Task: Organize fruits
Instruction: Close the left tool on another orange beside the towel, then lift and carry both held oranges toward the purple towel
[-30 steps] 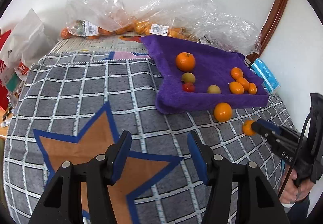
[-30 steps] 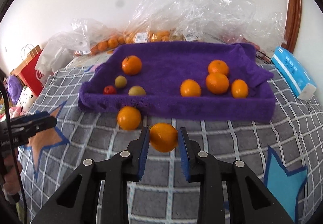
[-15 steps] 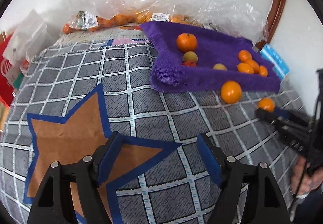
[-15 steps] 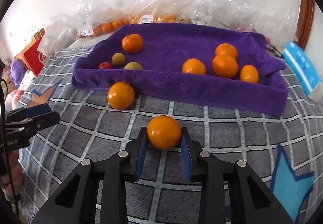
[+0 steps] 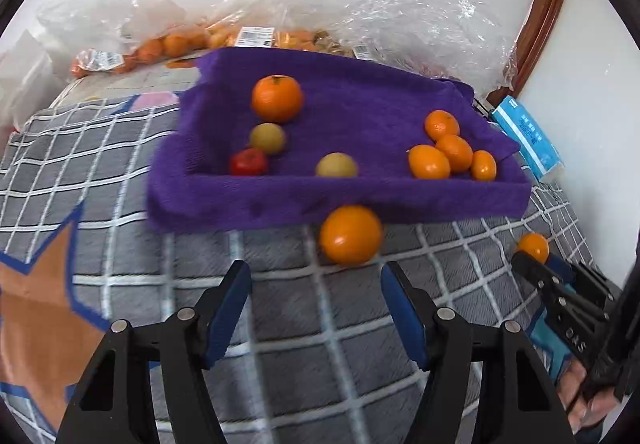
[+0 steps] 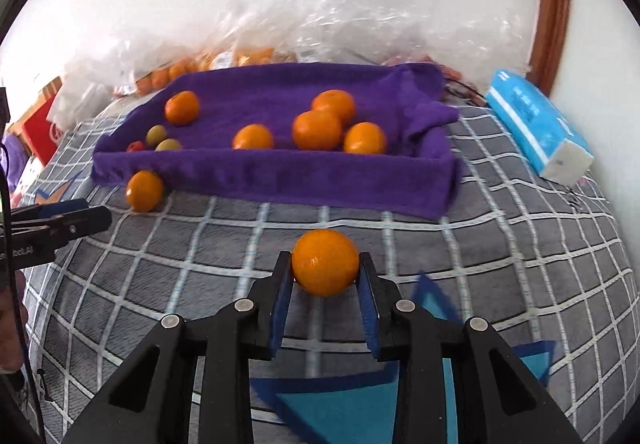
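A purple towel-lined tray (image 5: pixel 248 200) (image 6: pixel 280 172) on a grey checked blanket holds several oranges, two yellow-green fruits and a small red one. A loose orange (image 5: pixel 350 234) (image 6: pixel 145 190) lies on the blanket against the tray's front wall. My left gripper (image 5: pixel 316 284) hovers just short of it and a little to its left, jaws closing with nothing between them. My right gripper (image 6: pixel 325 274) is shut on another orange (image 6: pixel 325 262), held above the blanket in front of the tray; in the left wrist view that orange (image 5: pixel 533 246) shows at the right edge.
Clear plastic bags (image 5: pixel 360 12) of oranges pile up behind the tray against the white wall. A blue tissue pack (image 6: pixel 536 132) lies right of the tray. A brown wooden frame (image 5: pixel 540 4) stands at the far right. A red bag (image 6: pixel 40 128) sits far left.
Both grippers have moved closer to the tray. The left one has swung toward the loose orange, its jaws wider than a second ago. The right one has kept its orange.
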